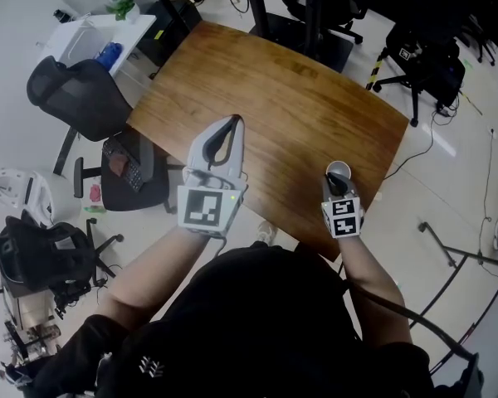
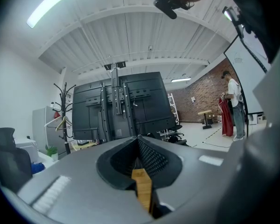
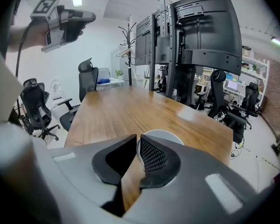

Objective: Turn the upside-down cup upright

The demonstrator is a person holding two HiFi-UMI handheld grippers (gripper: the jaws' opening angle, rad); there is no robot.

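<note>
Wooden table (image 1: pixel 299 98) fills the head view, bare but for one white cup (image 1: pixel 338 169), which stands right at the tips of the right gripper (image 1: pixel 338 181). The cup's round, white-rimmed face points up with a greyer hollow inside, and from here I cannot tell whether that is the open mouth or the recessed base. The left gripper (image 1: pixel 236 123) hangs over the table with its jaws pressed together at the tips and nothing in them; the cup is well off to its right. In the left gripper view the jaws meet tip to tip and look out level at dark screens on stands across the room. No cup is before them, so this gripper seems to have no part in the work at present. In the right gripper view the jaws stand almost together, tilted down toward the table. The near edge of the cup (image 3: pixel 165 135) runs into the narrow slit between their tips, and the rest of the rim shows just beyond them and to their right, so they appear to pinch the cup's wall. The cup looks roughly vertical, on or just above the table. Judging by this, the grasp is made. If the hollow is the mouth, little remains but setting the cup down and letting go; if it is the base, the turn itself is not yet done.
</note>
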